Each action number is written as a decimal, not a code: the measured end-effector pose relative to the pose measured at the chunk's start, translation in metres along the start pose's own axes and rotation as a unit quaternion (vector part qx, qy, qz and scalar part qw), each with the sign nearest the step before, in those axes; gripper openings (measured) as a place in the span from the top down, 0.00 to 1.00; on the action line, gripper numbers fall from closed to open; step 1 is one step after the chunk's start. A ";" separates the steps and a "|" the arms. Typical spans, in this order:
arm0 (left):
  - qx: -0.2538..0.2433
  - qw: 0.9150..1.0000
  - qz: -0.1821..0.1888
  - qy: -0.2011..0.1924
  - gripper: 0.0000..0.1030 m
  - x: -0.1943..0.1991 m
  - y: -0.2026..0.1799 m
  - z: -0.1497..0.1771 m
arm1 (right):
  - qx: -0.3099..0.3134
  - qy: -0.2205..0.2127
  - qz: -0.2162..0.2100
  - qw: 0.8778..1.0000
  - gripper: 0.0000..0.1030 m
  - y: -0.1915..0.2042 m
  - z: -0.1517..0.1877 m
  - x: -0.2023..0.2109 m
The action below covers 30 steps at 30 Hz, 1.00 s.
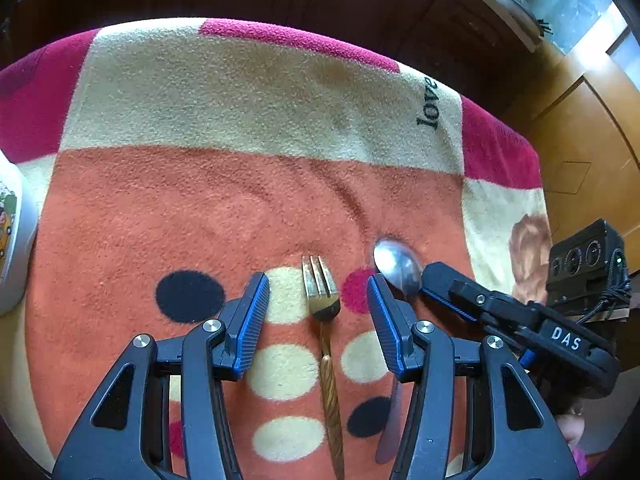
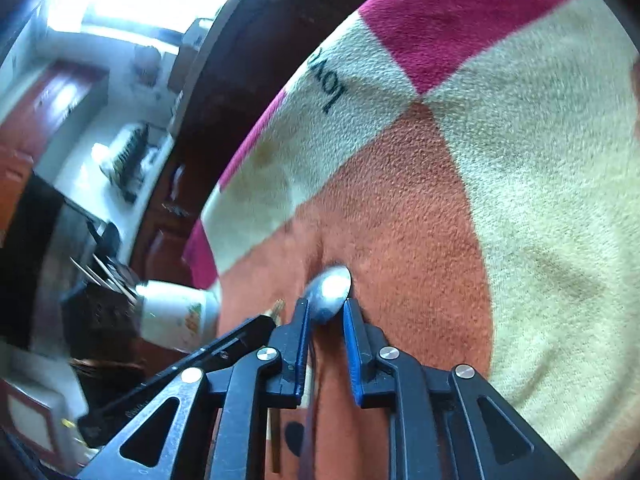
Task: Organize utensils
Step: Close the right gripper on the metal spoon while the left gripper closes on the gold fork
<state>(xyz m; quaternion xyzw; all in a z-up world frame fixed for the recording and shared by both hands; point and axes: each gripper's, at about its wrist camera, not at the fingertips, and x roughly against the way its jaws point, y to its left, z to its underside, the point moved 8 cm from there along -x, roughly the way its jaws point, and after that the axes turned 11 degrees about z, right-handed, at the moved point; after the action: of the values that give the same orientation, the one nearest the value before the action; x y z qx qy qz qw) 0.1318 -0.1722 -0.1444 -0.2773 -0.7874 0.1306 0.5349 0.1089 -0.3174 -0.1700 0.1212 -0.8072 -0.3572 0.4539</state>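
A fleece blanket (image 1: 248, 200) in orange, cream and magenta blocks, with round dots, covers the supporting surface. A gold-coloured metal fork (image 1: 325, 344) lies flat on the orange block. A silver metal spoon (image 1: 397, 266) lies just right of the fork, roughly parallel. A white printed cup (image 1: 10, 236) stands well left of the fork.

A gold fork (image 1: 322, 300) and a silver spoon (image 1: 396, 266) lie side by side, heads pointing away.

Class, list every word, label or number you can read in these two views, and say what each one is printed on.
"love": black letters on the cream band of the blanket, seen in both views.
"DAS": white letters on the body of the right gripper.
The mug carries a coloured picture; no readable text.
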 end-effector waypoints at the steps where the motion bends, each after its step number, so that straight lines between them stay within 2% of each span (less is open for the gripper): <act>1: 0.000 1.000 0.003 -0.001 0.52 0.000 0.000 -0.001 | -0.005 -0.002 -0.007 1.000 0.81 -0.003 -0.002 0.003; 2: -0.002 1.000 0.006 -0.002 0.54 -0.001 0.000 -0.002 | -0.010 -0.003 -0.011 1.000 0.81 -0.003 -0.003 0.002; 4: -0.005 1.000 0.007 0.000 0.72 -0.003 0.000 -0.003 | -0.002 -0.003 -0.007 1.000 0.81 0.000 -0.004 0.000; 6: -0.001 1.000 0.013 0.007 0.84 -0.007 0.000 -0.004 | 0.010 -0.003 -0.004 1.000 0.81 0.005 -0.007 -0.005; 10: -0.002 1.000 0.026 0.005 0.84 -0.007 0.001 -0.003 | 0.026 -0.005 -0.005 1.000 0.83 0.014 -0.011 -0.013; 11: -0.003 1.000 0.026 0.007 0.85 -0.006 0.001 -0.002 | 0.033 -0.002 -0.001 0.999 0.89 0.015 -0.010 -0.013; 15: -0.008 0.999 0.029 0.011 0.86 0.004 0.003 0.004 | 0.038 -0.004 -0.016 0.999 0.99 0.020 -0.004 -0.009; 19: -0.015 0.999 0.030 0.010 0.86 0.016 0.004 0.011 | 0.052 -0.007 -0.020 0.998 0.99 0.027 0.003 0.000; 22: -0.016 0.999 0.028 0.007 0.86 0.025 0.007 0.014 | 0.068 0.000 0.014 0.998 0.99 0.025 0.007 -0.001; 25: -0.010 1.000 0.024 0.006 0.86 0.031 0.014 0.017 | 0.014 0.032 -0.005 0.999 0.93 0.013 0.009 -0.008; 26: -0.006 1.000 0.024 0.006 0.86 0.033 0.017 0.018 | 0.001 0.037 -0.012 0.999 0.86 0.011 0.009 -0.009; 30: 0.007 1.000 0.024 0.005 0.86 0.036 0.023 0.020 | -0.012 0.036 -0.028 0.999 0.86 0.014 0.006 -0.016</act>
<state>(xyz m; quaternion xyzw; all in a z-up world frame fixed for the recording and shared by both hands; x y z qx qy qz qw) 0.1106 -0.1312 -0.1364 -0.2931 -0.7768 0.1471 0.5377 0.1144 -0.2966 -0.1730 0.1515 -0.7826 -0.3747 0.4734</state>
